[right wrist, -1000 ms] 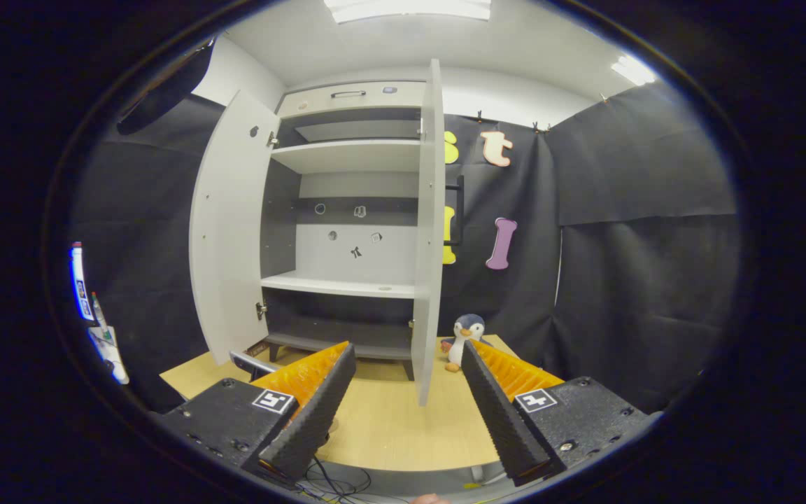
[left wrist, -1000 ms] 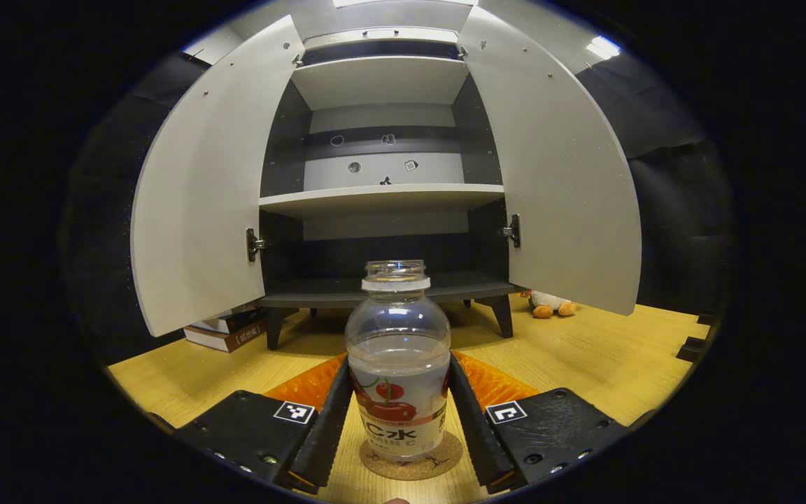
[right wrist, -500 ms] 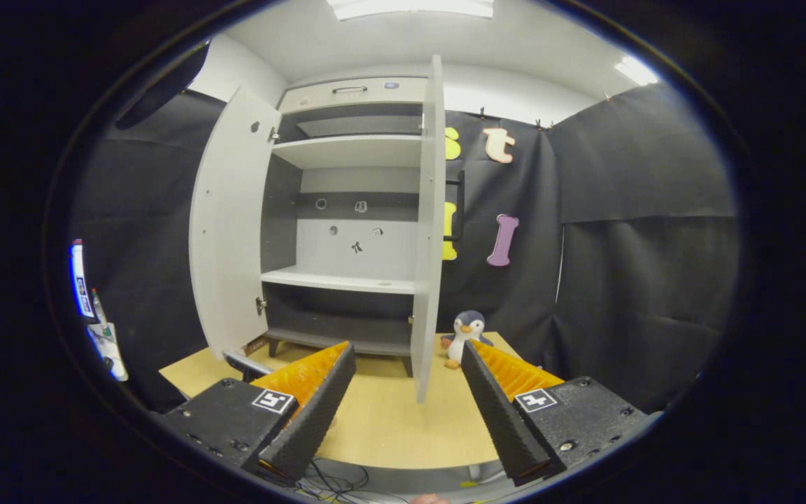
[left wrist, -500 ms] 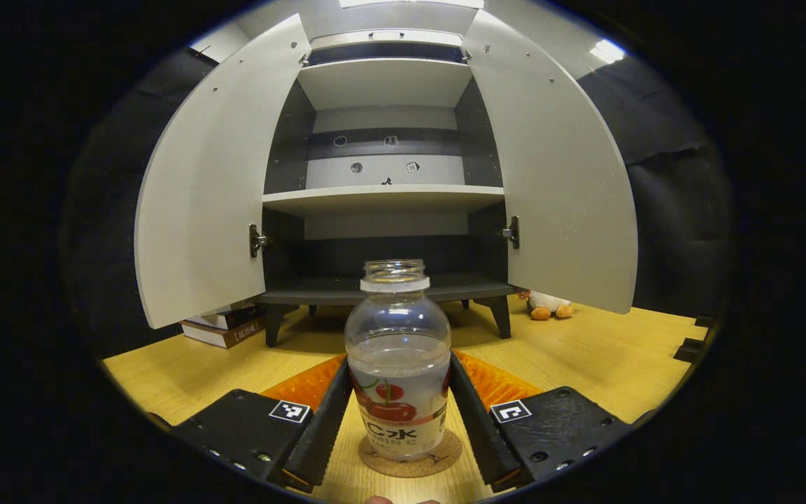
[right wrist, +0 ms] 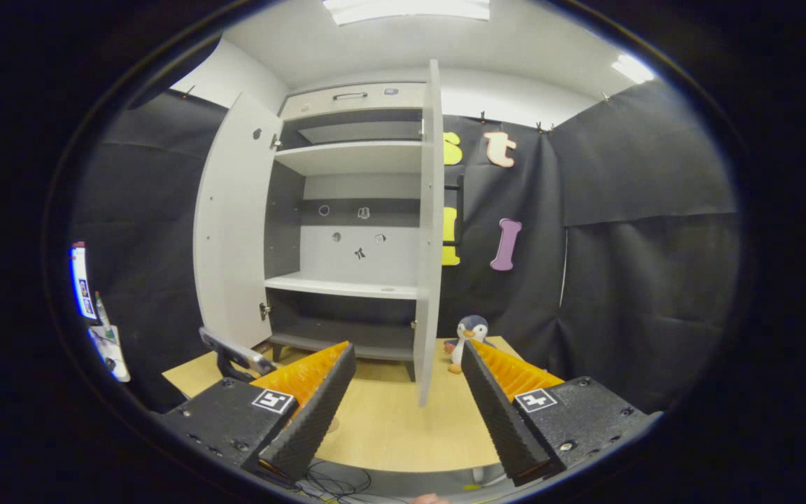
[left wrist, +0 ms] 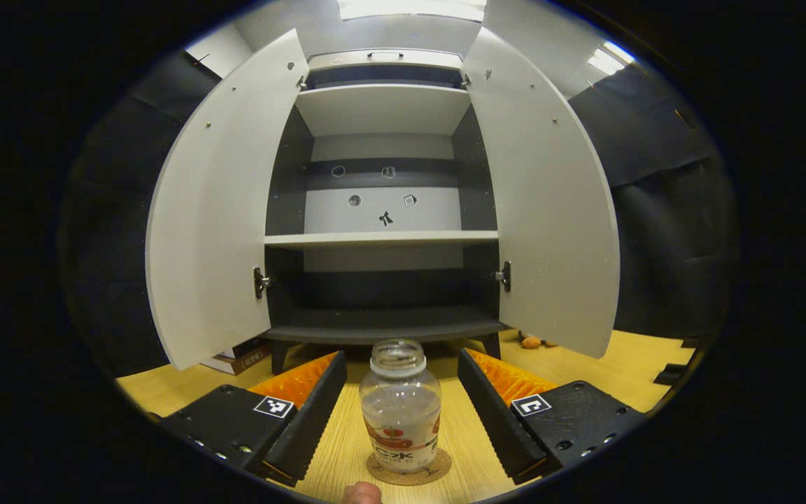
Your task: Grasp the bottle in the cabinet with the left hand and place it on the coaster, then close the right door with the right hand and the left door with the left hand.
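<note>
1. The cabinet (left wrist: pixel 382 210) stands at the far edge of the bench (left wrist: pixel 606 371), its shelves bare, and takes up most of the left gripper view.
2. Its left door (left wrist: pixel 217 210) and right door (left wrist: pixel 550 203) both hang wide open; in the right gripper view the right door (right wrist: pixel 429 231) is seen edge-on.
3. The bench shows its pale wood top in front of the cabinet in both views.
4. The left gripper (left wrist: pixel 399 413) has its fingers spread, one on each side of the bottle and clear of it.
5. The right gripper (right wrist: pixel 406 399) is also spread apart, with nothing between its fingers, facing the edge of the right door.
6. Some books (left wrist: pixel 231 357) lie under the left door, near the bench's far left corner.
7. A toy penguin (right wrist: pixel 469 339) stands at the far right edge, just beside the cabinet.
8. The bottle (left wrist: pixel 401 406) stands upright on the coaster, uncapped and partly filled with clear liquid, near the front edge of the bench.
9. The coaster (left wrist: pixel 408 470) is a round cork disc, flat under the bottle.
</note>
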Available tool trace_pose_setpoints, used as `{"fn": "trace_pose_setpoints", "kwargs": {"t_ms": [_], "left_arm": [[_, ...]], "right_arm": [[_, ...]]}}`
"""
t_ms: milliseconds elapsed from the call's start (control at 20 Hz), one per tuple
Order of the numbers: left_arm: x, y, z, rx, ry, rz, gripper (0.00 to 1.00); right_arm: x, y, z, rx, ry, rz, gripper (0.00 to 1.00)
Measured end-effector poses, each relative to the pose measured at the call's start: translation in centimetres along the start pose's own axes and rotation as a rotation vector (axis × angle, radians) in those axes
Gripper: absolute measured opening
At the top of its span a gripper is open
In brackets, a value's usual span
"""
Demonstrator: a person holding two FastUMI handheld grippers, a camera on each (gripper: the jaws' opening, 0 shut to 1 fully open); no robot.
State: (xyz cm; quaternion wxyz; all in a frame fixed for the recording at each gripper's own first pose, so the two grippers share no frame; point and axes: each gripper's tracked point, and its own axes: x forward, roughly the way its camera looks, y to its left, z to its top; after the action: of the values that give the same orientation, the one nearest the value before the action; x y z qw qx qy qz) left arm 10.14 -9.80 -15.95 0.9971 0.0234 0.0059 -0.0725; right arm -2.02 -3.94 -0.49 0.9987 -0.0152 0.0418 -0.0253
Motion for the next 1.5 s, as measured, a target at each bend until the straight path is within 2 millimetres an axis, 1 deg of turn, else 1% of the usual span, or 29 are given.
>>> {"fn": "trace_pose_setpoints", "kwargs": {"t_ms": [100, 150, 300, 400, 500, 600, 700, 800, 950, 1050, 1200, 1250, 1300, 1350, 1400, 1500], "left_arm": [[-1.2, 0.0, 4.2, 0.001, -0.039, -0.02, 0.97], [-1.7, 0.3, 6.1, 0.011, -0.042, -0.016, 0.96], [-3.0, 1.3, 11.0, 0.039, -0.045, -0.009, 0.96], [-4.1, 1.9, 13.4, 0.024, -0.043, -0.004, 0.96], [-5.2, 2.5, 15.0, 0.015, -0.038, -0.002, 0.96], [-6.4, 2.9, 15.6, 0.01, -0.02, -0.009, 0.96], [-7.6, 3.9, 15.7, -0.007, -0.01, 0.006, 0.96], [-8.8, 4.6, 15.5, -0.025, -0.003, 0.009, 0.96], [-10.0, 6.8, 14.6, -0.014, 0.023, 0.066, 0.96], [-10.1, 7.9, 14.5, -0.026, 0.021, 0.095, 0.96], [-9.9, 8.7, 14.8, -0.046, 0.028, 0.124, 0.96], [-10.1, 8.7, 14.9, -0.05, 0.023, 0.128, 0.96], [-10.2, 8.9, 15.2, -0.05, 0.016, 0.135, 0.94], [-10.3, 9.0, 15.3, -0.046, 0.016, 0.14, 0.96], [-10.4, 9.0, 15.3, -0.043, 0.018, 0.143, 0.96], [-10.5, 9.0, 15.4, -0.039, 0.019, 0.146, 0.96]], "right_arm": [[0.4, -0.4, -0.2, 0.01, -0.005, 0.002, 1.0], [0.6, -0.5, 0.1, 0.021, -0.019, 0.007, 1.0], [1.3, -0.5, 0.8, 0.043, -0.056, 0.022, 1.0], [1.6, -0.7, 1.6, 0.031, -0.085, 0.019, 0.99], [2.0, -0.6, 2.4, 0.023, -0.108, 0.016, 0.99], [2.4, -0.1, 2.5, 0.039, -0.11, 0.028, 0.99], [2.7, 0.5, 2.4, 0.071, -0.115, 0.043, 0.99], [2.9, 0.6, 1.8, 0.076, -0.113, 0.04, 0.99], [2.7, 1.3, 1.5, 0.06, -0.113, 0.058, 0.99], [2.6, 1.4, 1.2, 0.064, -0.109, 0.063, 0.99], [2.8, 1.6, 1.1, 0.089, -0.107, 0.073, 0.99], [2.7, 1.6, 1.2, 0.094, -0.11, 0.076, 0.99], [2.7, 1.6, 1.2, 0.097, -0.114, 0.074, 0.99], [2.6, 1.5, 1.3, 0.096, -0.112, 0.073, 0.99], [2.6, 1.5, 1.2, 0.094, -0.111, 0.074, 0.99], [2.6, 1.0, 2.2, 0.094, -0.129, 0.078, 0.99]]}}
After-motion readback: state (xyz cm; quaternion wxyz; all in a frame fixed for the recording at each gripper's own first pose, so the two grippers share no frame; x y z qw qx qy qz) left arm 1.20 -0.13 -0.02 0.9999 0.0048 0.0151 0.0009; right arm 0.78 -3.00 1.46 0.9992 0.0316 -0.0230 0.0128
